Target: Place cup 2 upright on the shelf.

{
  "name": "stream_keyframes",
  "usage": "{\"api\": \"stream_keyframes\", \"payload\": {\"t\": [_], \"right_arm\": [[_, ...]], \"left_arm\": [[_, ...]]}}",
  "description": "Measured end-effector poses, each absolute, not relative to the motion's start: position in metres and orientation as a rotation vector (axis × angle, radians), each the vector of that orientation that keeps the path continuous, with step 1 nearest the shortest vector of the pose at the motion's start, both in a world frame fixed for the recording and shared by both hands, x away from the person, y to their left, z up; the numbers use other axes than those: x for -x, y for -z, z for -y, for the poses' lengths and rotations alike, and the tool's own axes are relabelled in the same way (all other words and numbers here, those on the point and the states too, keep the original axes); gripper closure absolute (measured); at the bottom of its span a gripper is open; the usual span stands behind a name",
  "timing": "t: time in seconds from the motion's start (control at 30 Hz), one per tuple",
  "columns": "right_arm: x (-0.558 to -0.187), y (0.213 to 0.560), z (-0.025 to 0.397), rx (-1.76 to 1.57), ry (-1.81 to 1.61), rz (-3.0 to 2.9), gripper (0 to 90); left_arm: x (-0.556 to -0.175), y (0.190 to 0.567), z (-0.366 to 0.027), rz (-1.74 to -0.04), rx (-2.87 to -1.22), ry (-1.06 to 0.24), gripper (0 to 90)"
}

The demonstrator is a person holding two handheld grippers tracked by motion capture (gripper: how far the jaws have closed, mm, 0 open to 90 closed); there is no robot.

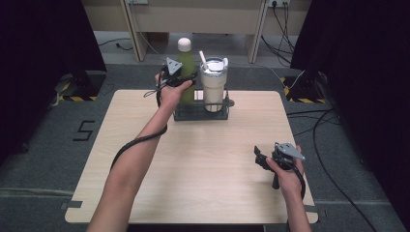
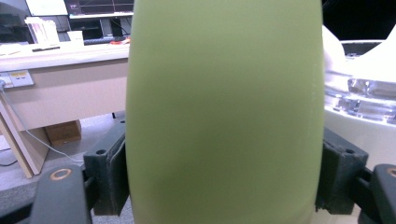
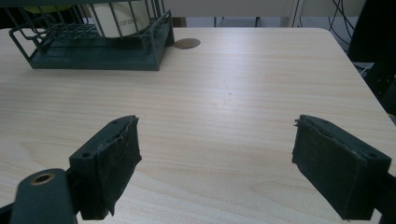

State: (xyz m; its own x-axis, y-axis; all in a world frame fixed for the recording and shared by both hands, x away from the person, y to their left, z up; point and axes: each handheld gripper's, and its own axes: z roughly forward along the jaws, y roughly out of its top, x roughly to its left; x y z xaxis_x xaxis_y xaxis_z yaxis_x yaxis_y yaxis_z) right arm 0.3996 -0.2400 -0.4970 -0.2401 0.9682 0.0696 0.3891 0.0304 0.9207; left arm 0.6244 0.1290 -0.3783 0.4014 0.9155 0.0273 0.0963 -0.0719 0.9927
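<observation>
1. While the left arm stretches far across the table (image 1: 145,159), the left gripper (image 1: 180,77) clamps the green bottle (image 1: 186,65), which stands in the wire rack (image 1: 193,115) beside the steel tumbler (image 1: 213,84); the right gripper (image 1: 263,157) idles low near the table's near right corner.
2. Seen from the left gripper view, both pads press the bottle (image 2: 224,112) mid-body. It looks smooth, rigid, likely slippery, so that's the spot to grip.
3. Over to the right gripper view: jaws spread wide, nothing between them, above bare wood.
</observation>
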Motion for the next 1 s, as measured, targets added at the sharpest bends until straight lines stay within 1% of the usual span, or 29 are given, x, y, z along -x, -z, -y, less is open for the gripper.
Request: {"api": "stream_keyframes", "payload": {"t": [0.63,1.0], "right_arm": [[-0.399,0.498,0.238,-1.4,-1.197,-1.697,15.0],[-0.4,0.498,0.238,-1.395,-1.196,-1.701,15.0]], "left_arm": [[-0.629,0.398,-0.126,-0.988,-1.52,-0.849,21.2],[-0.63,0.401,-0.125,-0.991,-1.526,-0.842,21.1]]}}
